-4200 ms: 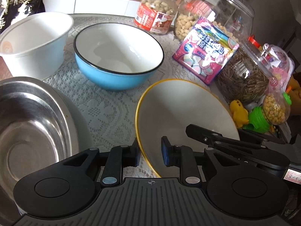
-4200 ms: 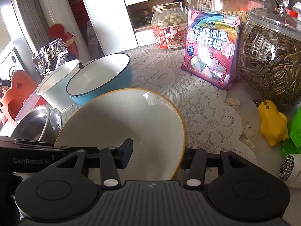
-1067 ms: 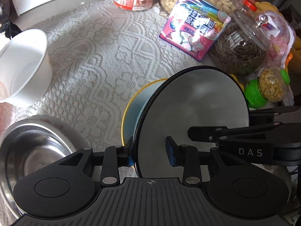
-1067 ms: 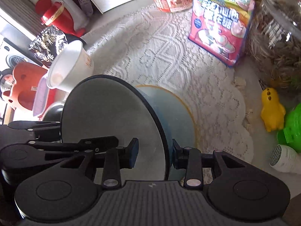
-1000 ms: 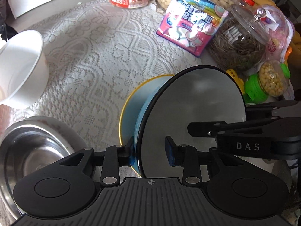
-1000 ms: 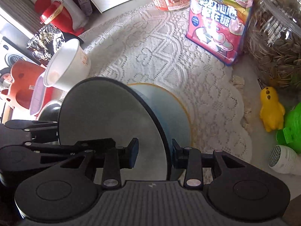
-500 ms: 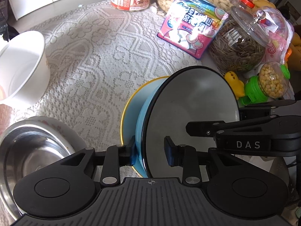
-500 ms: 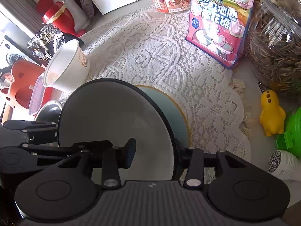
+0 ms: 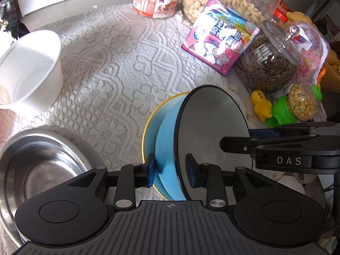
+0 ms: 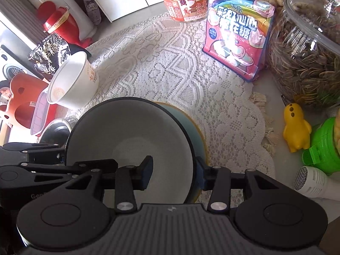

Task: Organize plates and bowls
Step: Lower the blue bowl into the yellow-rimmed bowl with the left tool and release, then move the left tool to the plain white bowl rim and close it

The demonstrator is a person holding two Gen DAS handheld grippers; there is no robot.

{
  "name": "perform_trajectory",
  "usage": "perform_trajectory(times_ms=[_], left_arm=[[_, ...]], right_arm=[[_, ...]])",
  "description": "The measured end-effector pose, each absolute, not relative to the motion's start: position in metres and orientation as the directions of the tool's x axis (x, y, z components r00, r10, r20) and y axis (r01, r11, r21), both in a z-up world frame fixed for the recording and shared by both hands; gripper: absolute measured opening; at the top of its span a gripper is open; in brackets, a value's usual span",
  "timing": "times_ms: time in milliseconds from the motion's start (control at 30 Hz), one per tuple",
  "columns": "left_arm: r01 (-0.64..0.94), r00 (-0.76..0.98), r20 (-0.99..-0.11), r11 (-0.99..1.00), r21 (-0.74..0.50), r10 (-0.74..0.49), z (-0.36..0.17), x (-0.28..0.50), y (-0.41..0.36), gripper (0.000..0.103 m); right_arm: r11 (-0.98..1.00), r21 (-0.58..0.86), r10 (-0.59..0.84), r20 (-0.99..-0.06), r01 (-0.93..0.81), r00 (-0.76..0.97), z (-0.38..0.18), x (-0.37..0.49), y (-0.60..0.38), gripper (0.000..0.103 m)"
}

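The blue bowl (image 9: pixel 167 148) is sitting tilted inside the yellow-rimmed bowl (image 9: pixel 148 125). The left gripper (image 9: pixel 170 170) and right gripper (image 10: pixel 173 173), just opening, are both straddling its rim, unclenched.

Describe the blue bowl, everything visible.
The blue enamel-looking bowl with a thin black rim has a glossy blue outside and a plain white, empty inside. It sits nested in the yellow-rimmed bowl on the lace tablecloth. The left claw straddles its rim on one side, the right claw on the opposite side; the right's jaws have just been opening and stand clear.
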State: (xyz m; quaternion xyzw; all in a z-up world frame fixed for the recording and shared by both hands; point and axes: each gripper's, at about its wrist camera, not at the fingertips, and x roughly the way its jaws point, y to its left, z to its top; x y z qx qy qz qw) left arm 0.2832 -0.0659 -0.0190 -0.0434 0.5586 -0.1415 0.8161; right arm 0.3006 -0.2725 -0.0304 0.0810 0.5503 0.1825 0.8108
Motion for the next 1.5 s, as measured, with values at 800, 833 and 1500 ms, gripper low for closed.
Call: perform_trajectory(times_ms=[800, 833, 1500], left_arm=[[-0.046, 0.631, -0.752, 0.958, -0.283, -0.191, 0.034, 0.305, 0.108, 0.031], [-0.074, 0.649, -0.744, 0.960, -0.270, -0.159, 0.033, 0.310, 0.122, 0.031], [-0.177, 0.556, -0.784, 0.882, -0.437, -0.277, -0.049, 0.367, 0.200, 0.036]], right_arm=[[0.942, 0.154, 0.283, -0.842, -0.299, 0.458, 0.025, 0.323, -0.163, 0.054], [0.939, 0.172, 0.297, -0.844, -0.299, 0.447, 0.025, 0.328, -0.151, 0.054], [0.937, 0.327, 0.349, -0.864, -0.121, 0.363, -0.056, 0.424, -0.011, 0.043]])
